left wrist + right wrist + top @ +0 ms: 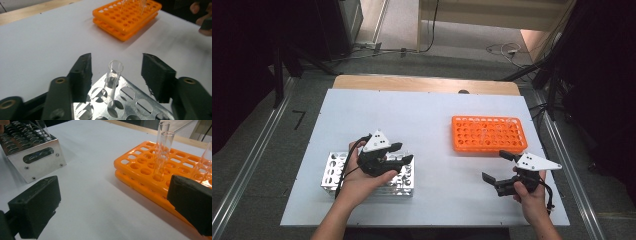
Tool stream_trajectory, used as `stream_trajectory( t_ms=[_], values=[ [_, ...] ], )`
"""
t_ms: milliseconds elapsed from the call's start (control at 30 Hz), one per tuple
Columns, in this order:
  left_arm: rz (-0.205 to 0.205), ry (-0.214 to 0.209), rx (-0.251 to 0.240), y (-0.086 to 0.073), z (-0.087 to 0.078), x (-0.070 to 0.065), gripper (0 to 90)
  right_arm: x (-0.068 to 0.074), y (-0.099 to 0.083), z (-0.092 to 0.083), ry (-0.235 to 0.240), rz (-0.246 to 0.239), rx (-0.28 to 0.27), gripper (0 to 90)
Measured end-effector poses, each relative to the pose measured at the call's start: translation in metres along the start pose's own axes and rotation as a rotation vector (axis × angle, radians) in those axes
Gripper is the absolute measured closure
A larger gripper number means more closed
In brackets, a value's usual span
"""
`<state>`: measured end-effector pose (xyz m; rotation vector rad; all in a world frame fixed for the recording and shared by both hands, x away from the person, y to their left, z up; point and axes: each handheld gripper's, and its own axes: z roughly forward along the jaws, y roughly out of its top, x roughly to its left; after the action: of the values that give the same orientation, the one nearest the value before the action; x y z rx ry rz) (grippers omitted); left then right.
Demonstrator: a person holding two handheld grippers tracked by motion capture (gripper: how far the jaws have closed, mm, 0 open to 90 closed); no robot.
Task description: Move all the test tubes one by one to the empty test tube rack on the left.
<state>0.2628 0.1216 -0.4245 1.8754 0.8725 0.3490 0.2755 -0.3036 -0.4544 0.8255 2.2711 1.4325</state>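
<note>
Black jaws of the left gripper (117, 75) stand spread on both sides of a clear glass tube (113, 77), and the pads do not touch it. This tube sits in a hole of the metal rack (130, 105), near the rack's corner, with its open mouth up and its long axis nearly upright, maybe a little tilted. From above, the left gripper (404, 153) is over the right part of the metal rack (332, 175), at the front left of the white worktop (422, 120).

I judge that the tube is now placed in the metal rack and released, so the step in hand is letting go. Next the left gripper should rise straight up, so that the pads do not knock the tube.

Further out, the right gripper (496, 165) is also spread and holds nothing; it hovers at the front right, near the orange rack (488, 134). In the right gripper view, more tubes (162, 150) stand upright in the orange rack (140, 167), so one of them is probably the next to pick
</note>
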Motion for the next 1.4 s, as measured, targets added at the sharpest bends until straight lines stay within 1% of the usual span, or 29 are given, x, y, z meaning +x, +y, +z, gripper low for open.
stream_trajectory(
  t_ms=[67,133,167,233,333,400,433,500,567,633,700,800,933,1000,1067,1100,1167,1267,1333,1400],
  values=[
    [-0.010,0.005,-0.020,0.000,-0.004,0.001,29.0,-0.001,0.001,-0.001,-0.011,0.007,-0.004,0.0],
    [-0.016,0.002,-0.046,0.000,-0.007,0.001,23.3,-0.004,0.002,-0.001,-0.020,0.008,-0.008,0.0],
    [-0.017,-0.011,-0.058,-0.001,-0.009,0.001,20.6,-0.005,0.003,-0.001,-0.025,0.014,-0.009,0.0],
    [-0.022,-0.021,-0.074,-0.002,-0.012,0.001,11.6,-0.008,0.004,-0.001,-0.033,0.020,-0.013,0.0],
    [-0.029,-0.033,-0.098,-0.005,-0.016,0.000,2.6,-0.015,0.005,-0.001,-0.051,0.036,-0.023,0.0],
    [-0.038,-0.048,-0.112,-0.006,-0.018,0.000,0.3,-0.019,0.006,-0.001,-0.065,0.044,-0.026,0.0],
    [-0.038,-0.059,-0.116,-0.007,-0.018,0.000,0.0,-0.022,0.006,0.000,-0.068,0.049,-0.028,0.0],
    [-0.032,-0.061,-0.119,-0.009,-0.019,-0.001,0.0,-0.025,0.007,0.000,-0.079,0.050,-0.028,0.0],
    [-0.036,-0.069,-0.127,-0.011,-0.020,-0.002,0.0,-0.031,0.009,0.000,-0.092,0.057,-0.036,0.0],
    [-0.033,-0.062,-0.131,-0.014,-0.021,-0.002,0.0,-0.036,0.011,0.000,-0.107,0.070,-0.040,0.0],
    [-0.035,-0.064,-0.142,-0.015,-0.022,-0.002,0.0,-0.041,0.012,0.000,-0.119,0.072,-0.046,0.0],
    [-0.032,-0.058,-0.140,-0.016,-0.022,-0.002,0.0,-0.050,0.015,-0.002,-0.147,0.080,-0.050,0.0],
    [-0.031,-0.056,-0.142,-0.016,-0.021,-0.003,0.0,-0.065,0.018,-0.003,-0.190,0.105,-0.058,1.2],
    [-0.030,-0.053,-0.141,-0.017,-0.021,-0.003,0.0,-0.073,0.019,-0.002,-0.225,0.139,-0.046,2.8],
    [-0.031,-0.053,-0.139,-0.017,-0.021,-0.003,0.0,-0.082,0.018,0.000,-0.231,0.160,-0.042,4.0],
    [-0.030,-0.052,-0.139,-0.017,-0.021,-0.003,0.0,-0.085,0.018,0.002,-0.245,0.171,-0.034,4.9],
    [-0.030,-0.052,-0.139,-0.017,-0.021,-0.002,0.0,-0.092,0.017,0.006,-0.261,0.187,-0.029,7.0],
    [-0.032,-0.053,-0.141,-0.017,-0.021,-0.002,0.0,-0.100,0.015,0.012,-0.306,0.215,-0.011,15.9],
    [-0.033,-0.053,-0.141,-0.017,-0.021,-0.002,0.0,-0.105,0.013,0.018,-0.337,0.227,0.013,21.9],
    [-0.033,-0.051,-0.142,-0.017,-0.022,-0.002,0.0,-0.108,0.010,0.023,-0.352,0.236,0.028,29.3]
  ],
)
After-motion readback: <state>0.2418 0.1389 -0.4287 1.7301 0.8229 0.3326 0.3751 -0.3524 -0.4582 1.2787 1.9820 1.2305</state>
